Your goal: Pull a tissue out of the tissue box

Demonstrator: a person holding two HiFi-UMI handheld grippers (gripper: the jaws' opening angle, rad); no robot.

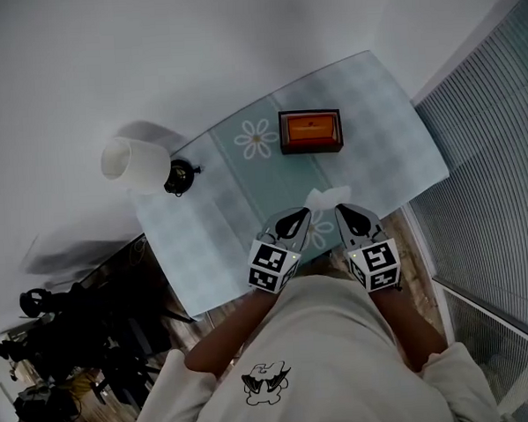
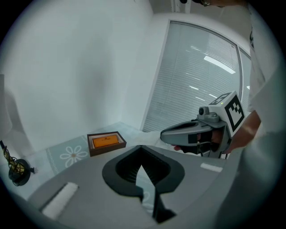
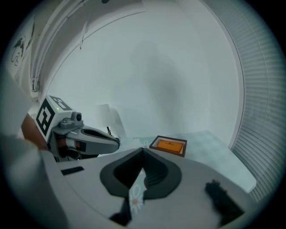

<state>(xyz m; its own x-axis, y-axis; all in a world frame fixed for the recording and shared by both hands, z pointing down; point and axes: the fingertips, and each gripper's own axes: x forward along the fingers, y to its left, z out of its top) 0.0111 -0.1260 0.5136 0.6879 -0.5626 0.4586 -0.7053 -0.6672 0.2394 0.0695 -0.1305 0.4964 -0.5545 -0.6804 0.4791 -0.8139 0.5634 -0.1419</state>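
The tissue box (image 1: 310, 131), dark brown with an orange top, stands at the far side of the checked tablecloth (image 1: 220, 217); it also shows in the left gripper view (image 2: 106, 142) and the right gripper view (image 3: 168, 146). A loose white tissue (image 1: 327, 196) lies just beyond the tips of both grippers, and I cannot tell whether it touches either. My left gripper (image 1: 298, 214) and right gripper (image 1: 346, 210) hover side by side over the near table edge, both shut. Nothing shows between the left gripper's (image 2: 140, 146) or the right gripper's (image 3: 143, 150) jaws.
A lamp with a white shade (image 1: 124, 160) and dark base (image 1: 181, 176) stands at the table's far left corner. Window blinds (image 1: 490, 150) run along the right side. Dark equipment (image 1: 68, 348) stands on the floor at the lower left.
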